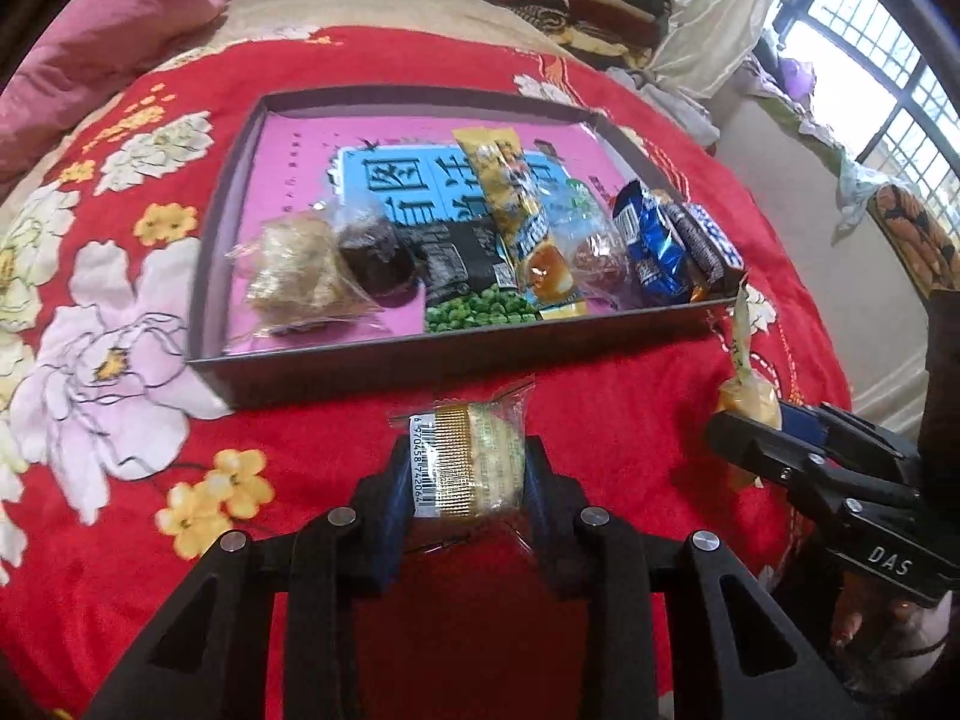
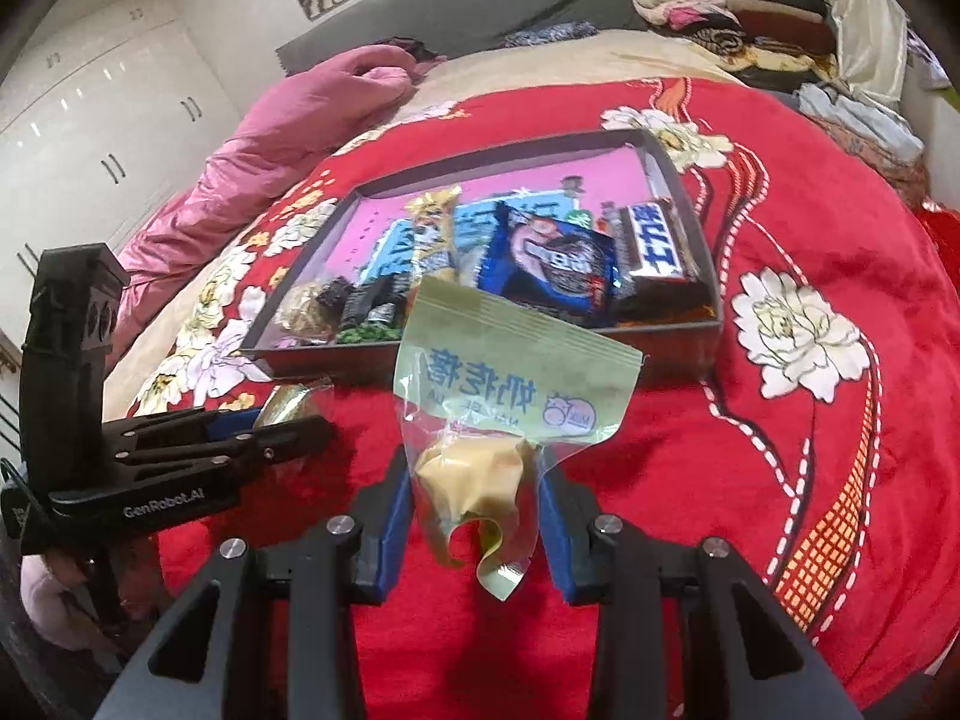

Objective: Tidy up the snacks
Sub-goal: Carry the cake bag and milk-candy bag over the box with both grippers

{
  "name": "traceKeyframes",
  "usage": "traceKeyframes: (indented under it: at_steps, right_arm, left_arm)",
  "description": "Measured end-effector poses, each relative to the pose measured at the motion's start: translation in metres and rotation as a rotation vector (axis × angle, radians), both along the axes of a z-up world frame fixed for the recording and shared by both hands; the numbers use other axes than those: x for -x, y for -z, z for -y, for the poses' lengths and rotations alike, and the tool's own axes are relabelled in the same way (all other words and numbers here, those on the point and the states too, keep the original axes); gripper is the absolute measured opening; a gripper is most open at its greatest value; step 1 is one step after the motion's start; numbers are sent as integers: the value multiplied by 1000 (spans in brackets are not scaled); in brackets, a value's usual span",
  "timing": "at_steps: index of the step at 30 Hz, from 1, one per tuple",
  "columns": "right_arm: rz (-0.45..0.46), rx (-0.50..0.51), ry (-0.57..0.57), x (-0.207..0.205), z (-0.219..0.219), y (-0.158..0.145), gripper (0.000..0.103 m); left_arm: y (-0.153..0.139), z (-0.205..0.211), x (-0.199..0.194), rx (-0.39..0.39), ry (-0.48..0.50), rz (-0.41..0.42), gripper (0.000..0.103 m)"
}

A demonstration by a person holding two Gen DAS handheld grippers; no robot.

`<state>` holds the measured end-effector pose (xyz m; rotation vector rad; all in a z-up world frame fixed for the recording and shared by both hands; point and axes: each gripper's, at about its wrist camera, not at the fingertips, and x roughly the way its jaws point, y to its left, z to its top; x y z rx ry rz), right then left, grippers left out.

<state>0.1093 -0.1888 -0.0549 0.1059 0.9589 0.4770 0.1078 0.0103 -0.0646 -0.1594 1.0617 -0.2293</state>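
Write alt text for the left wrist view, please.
The left claw grips a small wrapped pastry above a red floral blanket. Ahead, a shallow box holds assorted snack packets; the right claw holds a yellowish candy bag.

- The left wrist camera looks down along its fingers, close over the red blanket (image 1: pixel 540 372), facing the tray (image 1: pixel 384 366).
- The right wrist camera looks down likewise.
- Both see the tray.
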Motion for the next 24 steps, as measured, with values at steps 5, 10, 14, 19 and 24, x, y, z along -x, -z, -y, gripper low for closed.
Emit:
traceKeyframes:
  at_steps: [5,10,14,19,24]
  right_arm:
    - [36,-2,-30,4,-5,-6,38]
    - [40,-15,-39,5,-6,-9,38]
    - [51,-32,-37,6,-3,-13,38]
    - [75,-44,-36,8,-1,-20,38]
    - [85,-58,-34,7,2,-25,38]
  left_arm:
    - [-16,-5,6,-8,-20,25,35]
    - [-29,-5,12,-19,-29,53,35]
    - [-39,-4,17,-22,-35,76,35]
    - [-52,-2,19,-34,-39,104,35]
    - [-61,0,20,-32,-43,122,35]
